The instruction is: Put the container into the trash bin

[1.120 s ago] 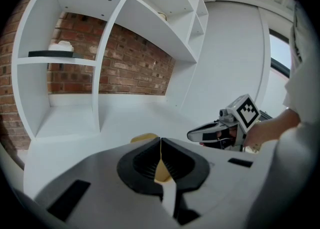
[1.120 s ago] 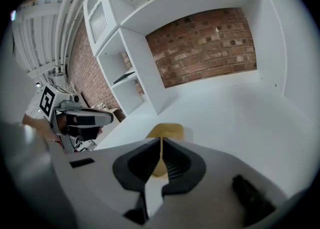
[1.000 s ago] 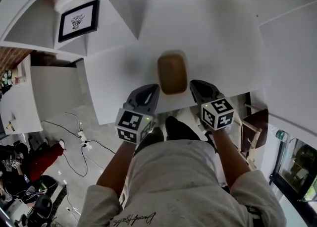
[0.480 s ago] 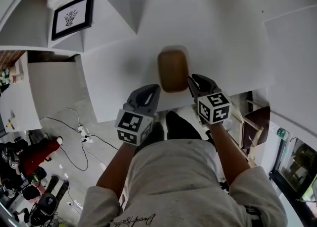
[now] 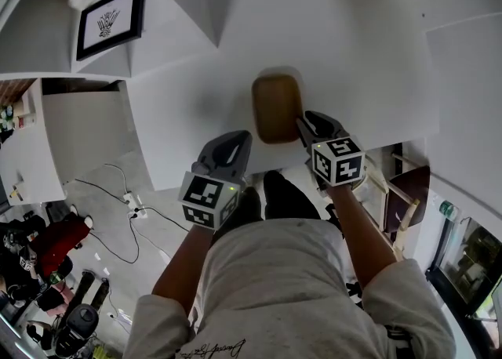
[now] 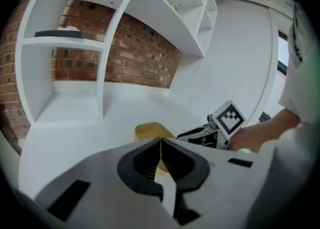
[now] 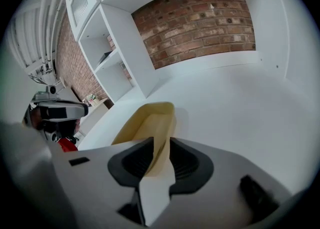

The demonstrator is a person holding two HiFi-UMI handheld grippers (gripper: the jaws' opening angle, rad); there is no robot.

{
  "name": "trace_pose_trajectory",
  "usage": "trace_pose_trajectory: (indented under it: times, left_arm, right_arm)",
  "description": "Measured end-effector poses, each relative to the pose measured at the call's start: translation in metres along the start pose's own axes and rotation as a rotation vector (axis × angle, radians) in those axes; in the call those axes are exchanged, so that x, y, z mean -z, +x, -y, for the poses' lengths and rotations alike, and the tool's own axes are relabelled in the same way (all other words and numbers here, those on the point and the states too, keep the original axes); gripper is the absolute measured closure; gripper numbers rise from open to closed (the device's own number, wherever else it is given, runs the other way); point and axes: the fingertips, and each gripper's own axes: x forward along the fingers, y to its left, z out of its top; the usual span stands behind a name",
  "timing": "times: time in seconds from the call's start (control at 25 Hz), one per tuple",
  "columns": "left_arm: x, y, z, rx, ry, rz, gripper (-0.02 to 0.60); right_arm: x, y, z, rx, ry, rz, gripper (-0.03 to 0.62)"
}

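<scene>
Right gripper view showed the right gripper (image 7: 159,145) lowered since a second before, its jaws opening astride the near wall of the container (image 7: 150,120), not yet pinching it. The left gripper (image 6: 161,145) hung closed and empty alongside. The container sat on the white table (image 7: 240,103); a grasp looked imminent, with no trash bin in sight

Pale grey short-sleeved cotton T-shirt (image 5: 274,287), dark cursive script (image 5: 212,345) printed on the front; rounded black shoes (image 5: 286,197); forearms left bare; grey moulded-plastic left gripper (image 5: 239,138) and right gripper (image 5: 304,122), each fitted with black ribbed pads (image 6: 142,160) and a cube of black-and-white square markers (image 5: 205,197); right jaws opening, a wall of the tan oblong container (image 7: 150,123) seen between them.
</scene>
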Motion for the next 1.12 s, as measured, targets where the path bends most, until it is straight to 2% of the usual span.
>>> trace_pose_trajectory:
  times: [0.52,0.76,1.12]
  left_arm:
    - [0.006,-0.003,-0.007,-0.012,-0.023,-0.007,0.563]
    - [0.006,-0.004,-0.005,-0.012,-0.019,-0.006,0.563]
    - [0.006,-0.006,-0.002,-0.014,-0.016,0.005,0.563]
  right_arm:
    - [0.006,0.015,0.003,0.002,0.012,-0.038,0.497]
    - [0.006,0.012,0.011,0.053,0.002,-0.037,0.553]
    - [0.005,0.005,0.014,0.062,0.015,-0.018,0.557]
